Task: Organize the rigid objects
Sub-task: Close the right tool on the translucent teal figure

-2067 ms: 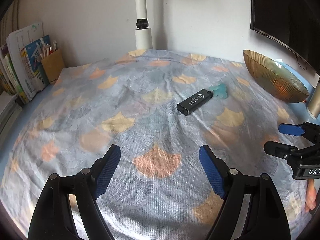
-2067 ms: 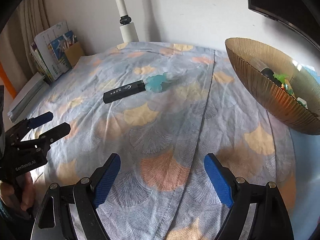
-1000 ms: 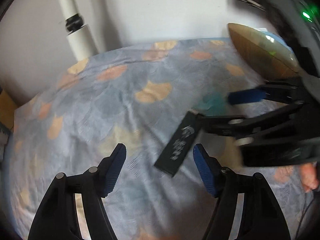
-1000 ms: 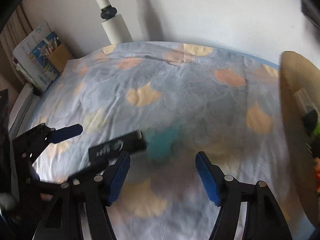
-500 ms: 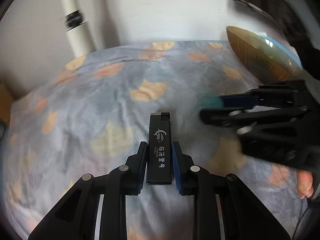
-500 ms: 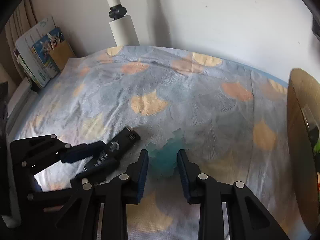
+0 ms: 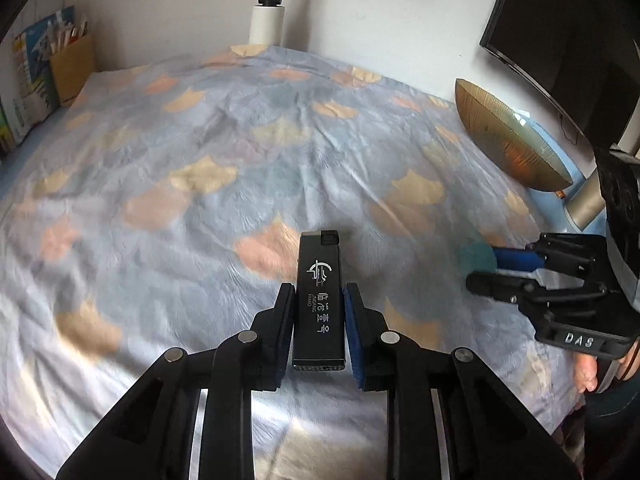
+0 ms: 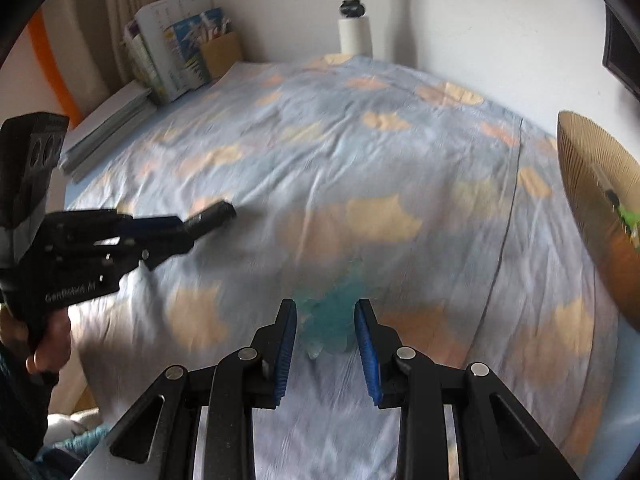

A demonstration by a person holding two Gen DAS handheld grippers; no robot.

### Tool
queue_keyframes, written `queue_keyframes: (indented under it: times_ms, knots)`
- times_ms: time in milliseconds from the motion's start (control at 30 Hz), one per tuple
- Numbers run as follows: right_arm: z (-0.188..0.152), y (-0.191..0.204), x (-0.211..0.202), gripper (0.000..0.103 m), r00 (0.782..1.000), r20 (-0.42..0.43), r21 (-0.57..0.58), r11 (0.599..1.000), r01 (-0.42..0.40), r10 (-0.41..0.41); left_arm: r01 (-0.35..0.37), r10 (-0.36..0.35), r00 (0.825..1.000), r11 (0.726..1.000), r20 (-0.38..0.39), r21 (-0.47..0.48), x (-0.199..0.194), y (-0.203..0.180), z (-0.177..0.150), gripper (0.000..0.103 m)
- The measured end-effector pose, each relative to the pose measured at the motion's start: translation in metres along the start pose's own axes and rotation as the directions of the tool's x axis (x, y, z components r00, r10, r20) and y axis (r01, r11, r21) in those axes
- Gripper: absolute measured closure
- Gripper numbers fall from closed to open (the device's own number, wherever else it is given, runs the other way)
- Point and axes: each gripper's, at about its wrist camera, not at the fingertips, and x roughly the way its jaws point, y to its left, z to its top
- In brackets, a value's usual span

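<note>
Soft daylight fills both views, bright but even, with no hard shadows on the patterned cloth (image 7: pixel 248 152). A pale sheen of glare lies on the cloth at the bottom of the left wrist view, between the arms of the left tool (image 7: pixel 318 320). The golden bowl (image 7: pixel 508 136) catches a warm glow on its ribbed wall and a small white highlight at its rim. Fisheye distortion bulges the surface (image 8: pixel 400 184) into a dome and darkens the corners into black vignettes. The right wrist view is smeared by motion blur: the teal object (image 8: pixel 332 320) is hazy, and the cloth's pattern is streaked. The black lighter (image 7: pixel 320 300) and its white print are sharp.
</note>
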Motion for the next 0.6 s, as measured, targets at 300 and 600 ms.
queue_keyframes:
  times_ms: [300, 600]
  knots:
    - [-0.026, -0.003, -0.015, 0.038, 1.000, -0.022, 0.008, 1.000, 0.022, -0.021, 0.143, -0.145, 0.989, 0.987, -0.024, -0.078, -0.001, 0.002, -0.007, 0.060]
    - [-0.015, 0.009, -0.002, 0.038, 0.999, -0.007, 0.051, 0.998, 0.047, -0.046, 0.021, -0.021, 1.000, 0.999, -0.019, -0.035, 0.009, -0.012, 0.003, 0.060]
